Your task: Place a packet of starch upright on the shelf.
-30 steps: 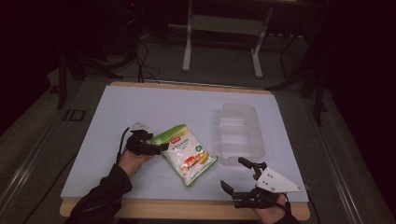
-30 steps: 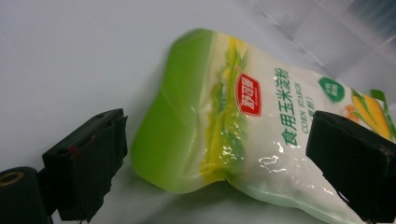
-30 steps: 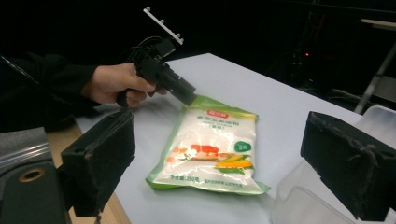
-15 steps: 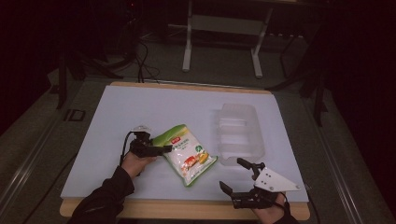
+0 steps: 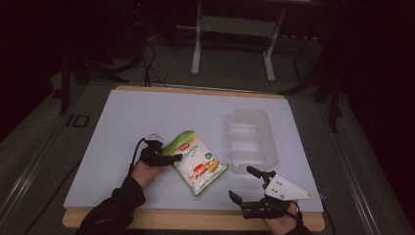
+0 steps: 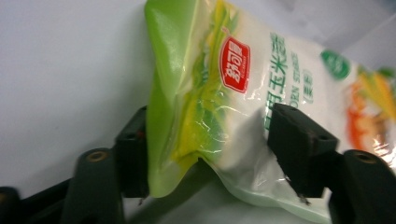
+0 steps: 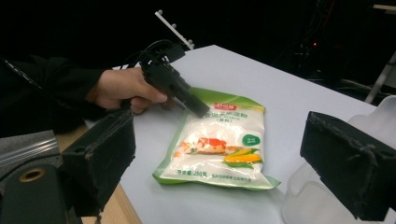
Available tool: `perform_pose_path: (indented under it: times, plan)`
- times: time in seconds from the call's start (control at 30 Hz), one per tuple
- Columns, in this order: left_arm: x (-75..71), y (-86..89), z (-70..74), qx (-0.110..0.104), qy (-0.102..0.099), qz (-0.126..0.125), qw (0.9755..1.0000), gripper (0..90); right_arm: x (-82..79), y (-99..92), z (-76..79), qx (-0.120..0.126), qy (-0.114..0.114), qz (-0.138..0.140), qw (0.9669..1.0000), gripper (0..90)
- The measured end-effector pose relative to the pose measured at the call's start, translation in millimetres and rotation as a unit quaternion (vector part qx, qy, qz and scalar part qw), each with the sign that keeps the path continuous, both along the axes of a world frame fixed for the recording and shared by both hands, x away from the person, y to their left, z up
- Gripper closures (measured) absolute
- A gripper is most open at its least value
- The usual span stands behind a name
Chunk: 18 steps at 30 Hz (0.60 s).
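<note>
Left tool (image 6: 205,154): my jaws had just been closing round the green-and-white plastic food pouch's (image 5: 195,161) top corner, not yet pinching.
Right tool (image 5: 253,188): wide, empty, pouch ahead-left.
Risk: I judged the slick corner could slip out.

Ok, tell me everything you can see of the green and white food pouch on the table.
The food pouch is a glossy plastic bag, green at the edges and top, white in the middle, with a red label, green lettering and a picture of corn. It looks sealed and full, lying flat and slanted on the pale table, beside the clear plastic tray, apart from it. The left gripper has its top corner between the jaws, which have just been closing; one pad meets the green edge, and the film is creased there.
</note>
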State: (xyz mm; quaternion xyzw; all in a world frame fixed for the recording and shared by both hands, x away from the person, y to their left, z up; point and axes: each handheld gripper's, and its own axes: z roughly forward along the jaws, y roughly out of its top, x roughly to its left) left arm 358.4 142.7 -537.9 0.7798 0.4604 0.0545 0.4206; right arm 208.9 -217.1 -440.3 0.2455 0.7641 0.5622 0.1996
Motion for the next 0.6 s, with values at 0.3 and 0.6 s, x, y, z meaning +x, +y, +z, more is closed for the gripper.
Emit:
perform_pose_path:
  times: [0.3,0.6]
  plan:
    - [-1.3,-10.0,1.1,0.007,-0.002,-0.006,1.0000,75.5,0.3,0.9,-0.5,-0.001,0.003,0.001,1.0000,10.5]
    - [-0.7,-11.1,8.9,0.011,0.001,-0.011,0.9999,81.2,0.1,-2.9,1.6,0.003,-0.006,-0.001,1.0000,14.1]
